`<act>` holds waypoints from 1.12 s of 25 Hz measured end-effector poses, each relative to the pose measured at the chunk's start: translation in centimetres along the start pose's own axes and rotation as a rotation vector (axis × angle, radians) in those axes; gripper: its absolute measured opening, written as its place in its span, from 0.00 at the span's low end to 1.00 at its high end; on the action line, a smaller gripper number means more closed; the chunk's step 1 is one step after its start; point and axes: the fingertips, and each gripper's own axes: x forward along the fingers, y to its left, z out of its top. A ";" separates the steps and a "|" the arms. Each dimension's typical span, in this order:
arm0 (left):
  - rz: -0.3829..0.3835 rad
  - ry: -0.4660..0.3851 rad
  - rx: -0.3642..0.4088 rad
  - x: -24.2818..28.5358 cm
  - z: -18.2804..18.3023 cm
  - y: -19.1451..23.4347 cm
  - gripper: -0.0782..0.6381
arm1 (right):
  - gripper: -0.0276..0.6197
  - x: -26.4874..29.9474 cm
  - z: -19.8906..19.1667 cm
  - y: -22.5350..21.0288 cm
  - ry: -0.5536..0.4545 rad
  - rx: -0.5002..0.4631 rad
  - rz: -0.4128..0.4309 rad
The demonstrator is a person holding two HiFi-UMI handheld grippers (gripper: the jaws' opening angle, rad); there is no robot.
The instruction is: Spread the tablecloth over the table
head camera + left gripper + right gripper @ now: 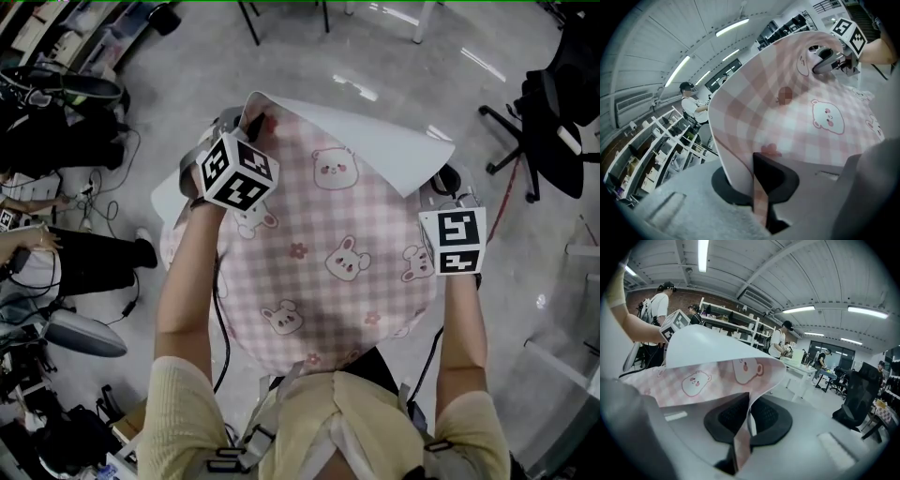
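Observation:
A pink checked tablecloth (328, 253) with bear and rabbit prints and a white underside billows in the air between my two hands. My left gripper (251, 124) is shut on its far left edge; in the left gripper view the cloth (787, 122) runs pinched between the dark pads (776, 180). My right gripper (448, 183) is shut on the right edge, and in the right gripper view the cloth (717, 376) rises out of the closed pads (759, 420). A white flap (375, 131) is folded over at the far side. The table is hidden under the cloth.
Grey floor lies all around. A black office chair (553, 131) stands at the right, a seated person's legs (84, 253) and cables at the left. Shelving (736, 319) and several people stand in the background of the gripper views.

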 end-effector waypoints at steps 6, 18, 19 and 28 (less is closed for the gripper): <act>-0.032 0.063 0.055 2.9 -2.0 -2.0 0.14 | 0.08 2.1 -3.3 0.9 0.068 -0.010 0.020; -0.043 0.143 0.146 6.6 -4.5 -3.9 0.18 | 0.10 5.1 -6.5 1.6 0.133 -0.074 0.027; -0.041 0.146 0.149 6.8 -4.7 -4.0 0.18 | 0.10 5.3 -6.7 1.7 0.136 -0.078 0.028; -0.012 0.157 0.169 7.7 -5.5 -4.7 0.19 | 0.10 6.2 -8.0 2.0 0.147 -0.099 0.024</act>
